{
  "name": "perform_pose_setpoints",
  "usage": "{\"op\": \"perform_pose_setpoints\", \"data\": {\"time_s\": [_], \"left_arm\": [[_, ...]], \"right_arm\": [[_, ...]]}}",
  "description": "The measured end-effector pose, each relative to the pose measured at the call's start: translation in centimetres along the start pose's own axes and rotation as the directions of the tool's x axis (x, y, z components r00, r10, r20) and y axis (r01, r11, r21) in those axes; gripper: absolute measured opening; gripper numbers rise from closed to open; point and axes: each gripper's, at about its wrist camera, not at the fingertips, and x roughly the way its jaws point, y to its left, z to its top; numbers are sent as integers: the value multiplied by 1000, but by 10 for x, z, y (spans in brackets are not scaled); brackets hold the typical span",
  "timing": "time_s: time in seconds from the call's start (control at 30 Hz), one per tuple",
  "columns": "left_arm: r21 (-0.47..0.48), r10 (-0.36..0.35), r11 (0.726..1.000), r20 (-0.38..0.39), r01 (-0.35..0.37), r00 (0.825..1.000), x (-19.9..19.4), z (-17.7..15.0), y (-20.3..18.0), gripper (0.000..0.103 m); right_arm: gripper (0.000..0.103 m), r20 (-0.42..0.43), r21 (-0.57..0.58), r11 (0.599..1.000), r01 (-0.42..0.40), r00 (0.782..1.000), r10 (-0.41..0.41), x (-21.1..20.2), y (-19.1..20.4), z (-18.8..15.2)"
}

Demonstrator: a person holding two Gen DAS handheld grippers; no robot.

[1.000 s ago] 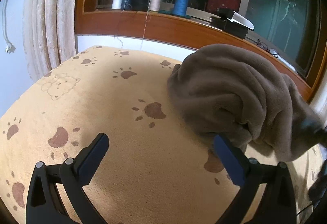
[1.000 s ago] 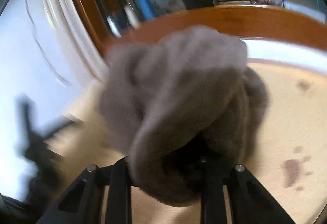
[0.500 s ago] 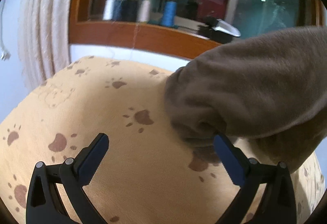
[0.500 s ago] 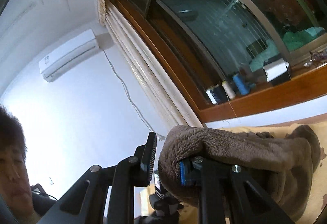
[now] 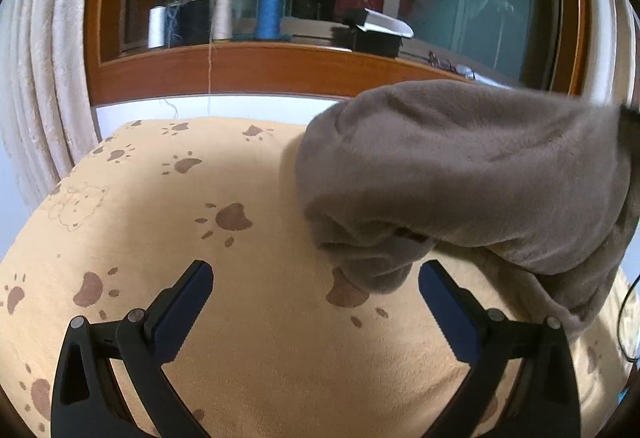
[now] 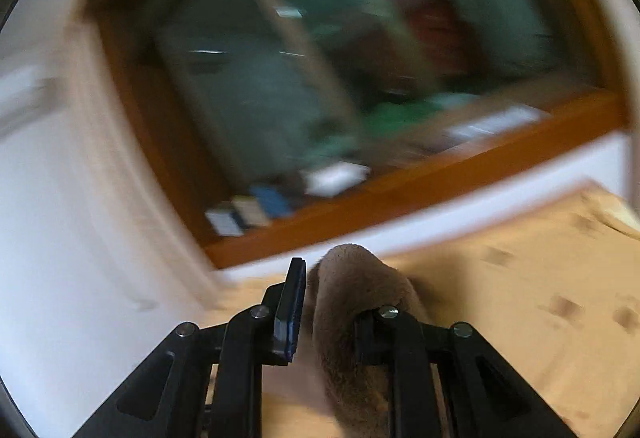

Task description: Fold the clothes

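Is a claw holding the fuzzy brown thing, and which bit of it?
Yes. The right claw is shut on a bunched fold of the brown fleece garment, at its raised end. The left claw is open and holds nothing.

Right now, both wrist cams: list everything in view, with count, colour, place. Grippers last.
fleece garment: 1, grey-brown, lifted at the right of the left wrist view, lower end bunched on the blanket
blanket: 1, tan with brown paw prints, covers the work surface
thread spools: 4, white, dark, cream and blue, in a row on the window sill
box: 1, black with a white flap, on the sill right of the spools
window frame: 1, orange-brown wood, behind the blanket
curtain: 1, cream, at the left edge
left gripper: 1, black with blue pads, open, nothing between the pads
right gripper: 1, black with blue pads, shut on the fleece garment
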Motion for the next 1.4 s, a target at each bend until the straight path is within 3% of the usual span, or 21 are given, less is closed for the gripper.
{"op": "perform_pose_setpoints", "data": {"time_s": [0.07, 0.13, 0.2, 0.3, 0.5, 0.57, 0.67, 0.73, 0.8, 0.9, 1.0, 1.03, 1.1, 1.2, 1.4], "left_arm": [[33, 14, 999, -20, -14, 1000, 4, 0, -6, 103], [68, 35, 997, -45, -32, 998, 9, -1, -13, 103], [88, 44, 995, -64, -39, 997, 13, -1, -17, 103], [101, 46, 994, -83, -38, 995, 16, 2, -23, 103], [154, 33, 988, -83, -20, 996, 14, 6, -45, 103], [180, 19, 984, -92, -2, 996, 17, 7, -55, 103], [216, -26, 975, -120, 52, 992, 24, 6, -74, 103], [236, -71, 966, -141, 103, 988, 26, 4, -87, 103], [263, -82, 957, -154, 121, 985, 30, 3, -99, 103], [299, -83, 945, -171, 132, 982, 37, 0, -113, 103], [310, -82, 940, -192, 139, 978, 46, -1, -120, 103], [307, -80, 941, -201, 141, 976, 50, -1, -121, 103], [294, -83, 944, -221, 147, 972, 57, 1, -123, 103], [279, -101, 946, -237, 167, 966, 61, 3, -126, 103], [289, -130, 935, -262, 207, 956, 70, 6, -139, 103]], "right_arm": [[21, -31, 13, 987, 161, 987, -160, 12, -34, -13], [21, -61, 8, 960, 278, 959, -277, 24, -66, -25], [21, -79, -21, 926, 376, 923, -377, 30, -89, -36], [21, -76, -103, 854, 510, 852, -518, 29, -112, -52], [21, -118, -55, 718, 694, 709, -695, 6, -193, -62], [21, -194, -57, 718, 693, 698, -689, 5, -212, -66], [38, -287, -163, 784, 600, 731, -619, 6, -209, -79], [85, -272, -246, 803, 542, 757, -594, -5, -190, -86], [89, -220, -308, 804, 509, 784, -581, -23, -166, -89], [89, -109, -376, 812, 447, 848, -518, -58, -124, -87], [89, -86, -430, 863, 264, 940, -330, -78, -83, -88], [89, -94, -452, 868, 205, 957, -275, -82, -68, -92], [89, -116, -498, 859, 117, 973, -200, -83, -43, -102], [89, -167, -561, 828, 14, 977, -130, -74, -11, -119], [89, -306, -626, 774, -98, 944, -127, -35, 19, -143]]}}
